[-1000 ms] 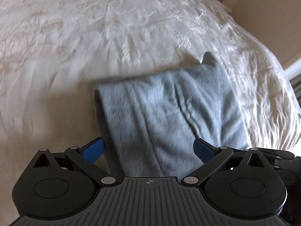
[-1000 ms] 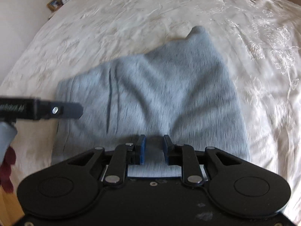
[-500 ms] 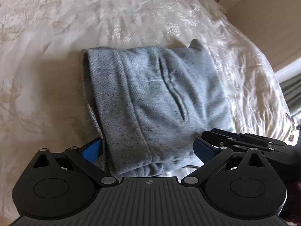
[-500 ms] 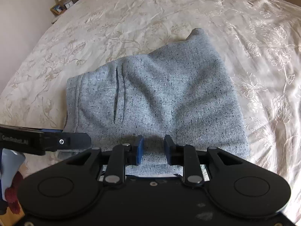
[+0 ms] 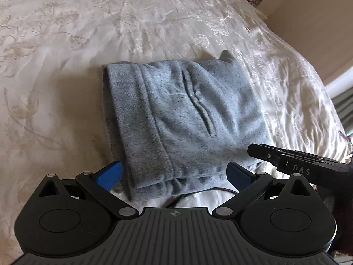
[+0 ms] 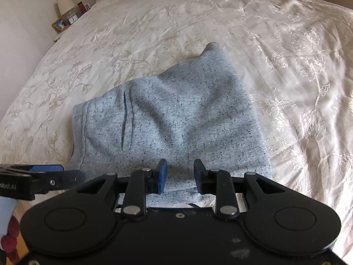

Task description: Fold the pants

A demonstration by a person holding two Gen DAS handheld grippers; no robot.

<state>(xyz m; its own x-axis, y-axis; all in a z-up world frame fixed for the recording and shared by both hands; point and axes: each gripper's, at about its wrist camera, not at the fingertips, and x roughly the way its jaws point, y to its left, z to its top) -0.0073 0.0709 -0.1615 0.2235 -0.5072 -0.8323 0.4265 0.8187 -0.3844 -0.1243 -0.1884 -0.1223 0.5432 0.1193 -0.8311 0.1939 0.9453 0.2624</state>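
Jaws on left gripper (image 5: 174,174) spread, right gripper (image 6: 179,175) jaws opening, empty, grey pants (image 6: 176,119) folded flat

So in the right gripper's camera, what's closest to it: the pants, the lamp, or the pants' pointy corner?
1. Pants, right in front of the right gripper, whose jaws are opening.
2. Pointy corner, at the pants' far end.
3. Lamp, far upper left beside the bed.

Both wrist views look steeply down, close, sharing the folded pants (image 5: 183,119), probably from the same bed (image 6: 286,44) edge.
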